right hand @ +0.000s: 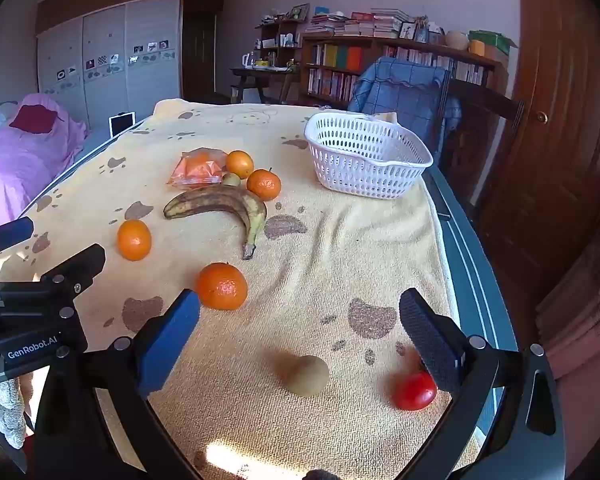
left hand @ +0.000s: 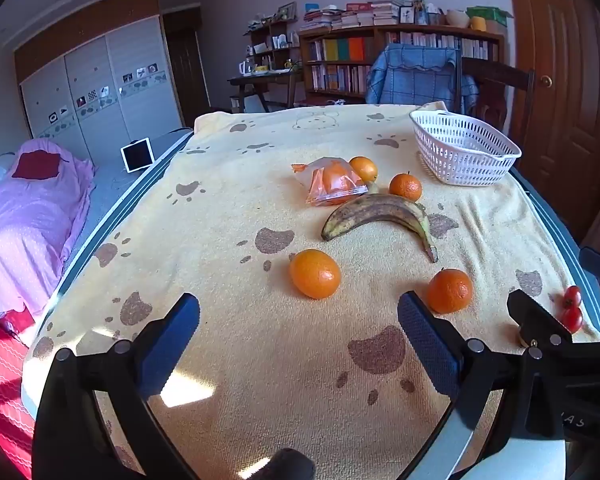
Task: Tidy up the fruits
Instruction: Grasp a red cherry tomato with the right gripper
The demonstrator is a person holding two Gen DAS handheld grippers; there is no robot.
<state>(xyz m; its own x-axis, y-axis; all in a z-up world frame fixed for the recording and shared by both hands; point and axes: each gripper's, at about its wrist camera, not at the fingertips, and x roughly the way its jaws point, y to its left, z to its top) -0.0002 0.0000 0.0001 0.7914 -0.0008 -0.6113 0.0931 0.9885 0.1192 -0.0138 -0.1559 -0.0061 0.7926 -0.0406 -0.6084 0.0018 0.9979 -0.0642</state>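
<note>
Left wrist view: the left gripper (left hand: 299, 334) hangs over the yellow paw-print towel (left hand: 228, 208) with its jaws spread wide and nothing between them. Ahead lie two oranges (left hand: 315, 274) (left hand: 449, 290), a brown-spotted banana (left hand: 380, 216), a clear bag of orange fruit (left hand: 330, 181) and a white basket (left hand: 462, 152) — empty as far as its slotted wall shows. Behind the bag, a small pale-green fruit is mostly hidden. Right wrist view: the right gripper (right hand: 299, 334) is equally wide apart, holding nothing; a blurred kiwi (right hand: 307, 376) lies between its fingers, and a red tomato (right hand: 414, 391) is partly covered by the right finger.
</note>
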